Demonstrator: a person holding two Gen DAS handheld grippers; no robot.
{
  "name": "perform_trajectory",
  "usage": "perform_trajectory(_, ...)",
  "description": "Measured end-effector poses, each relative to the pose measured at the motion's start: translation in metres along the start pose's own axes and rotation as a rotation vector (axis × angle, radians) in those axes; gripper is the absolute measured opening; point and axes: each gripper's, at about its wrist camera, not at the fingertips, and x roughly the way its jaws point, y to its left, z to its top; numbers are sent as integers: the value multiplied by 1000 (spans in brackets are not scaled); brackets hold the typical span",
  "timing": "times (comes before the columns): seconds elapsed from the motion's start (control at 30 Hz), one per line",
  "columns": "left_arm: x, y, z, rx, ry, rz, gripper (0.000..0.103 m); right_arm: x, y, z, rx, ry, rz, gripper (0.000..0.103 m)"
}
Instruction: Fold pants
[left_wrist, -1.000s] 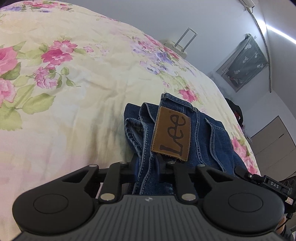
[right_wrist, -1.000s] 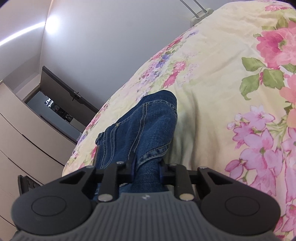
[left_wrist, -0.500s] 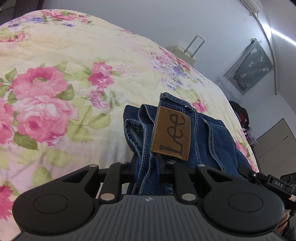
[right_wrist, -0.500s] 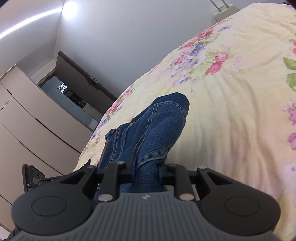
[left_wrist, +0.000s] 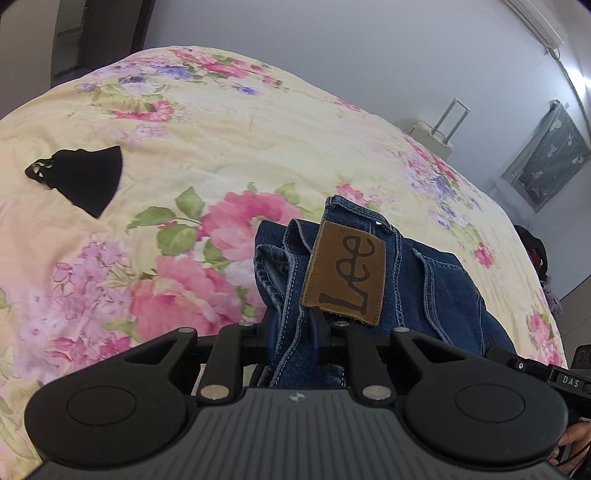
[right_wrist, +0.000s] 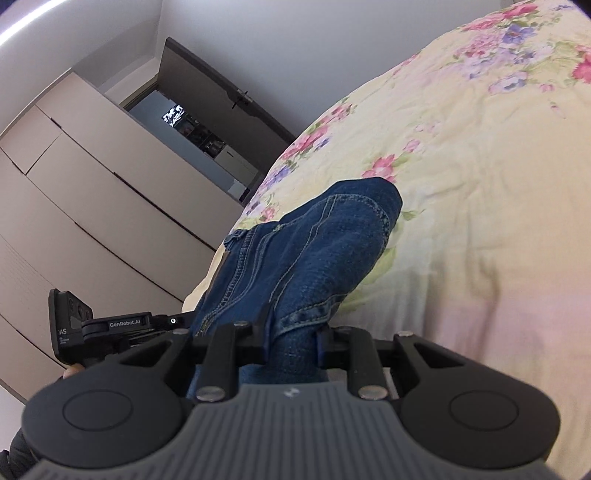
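- The left gripper (left_wrist: 293, 339) is pinched on the waistband of the blue jeans (left_wrist: 424, 280), just below the brown leather Lee patch (left_wrist: 345, 278).
- The right gripper (right_wrist: 291, 341) is clamped on a bunched fold of the same jeans (right_wrist: 310, 251), denim filling the gap between its fingers.
- The jeans lie folded in layers over the bed, on a pale yellow bedspread (left_wrist: 236, 140) printed with pink and purple flowers.
- Farther left on the bedspread lies a small black cloth (left_wrist: 85, 179), well apart from the jeans.
- Beyond the bed stand a pale suitcase (left_wrist: 428, 134), beige wardrobe doors (right_wrist: 74, 192) and an open doorway (right_wrist: 199, 136).
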Motion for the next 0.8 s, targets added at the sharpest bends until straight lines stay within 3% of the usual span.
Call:
perform_trajectory(0.2, 37, 43, -15, -45, 31, 21, 18, 56, 1, -10, -19, 56, -25, 17)
perform_trajectory(0.37, 51, 62, -32, -68, 14, -11, 19, 83, -34, -26, 20, 114, -80, 17)
perform_trajectory(0.47, 55, 57, -37, -28, 18, 12, 22, 94, -59, -34, 73, 152, -130, 18)
perform_trajectory(0.57, 53, 57, -38, -37, 21, 24, 24, 98, -77, -41, 154, 145, -121, 20)
perform_trajectory(0.7, 36, 49, -41, -16, 9, 88, 27, 93, -64, -37, 128, 151, -160, 26)
perform_trajectory(0.8, 9, 37, -52, 42, -45, 172, 27, 75, -42, -33, 21, 144, -229, 29)
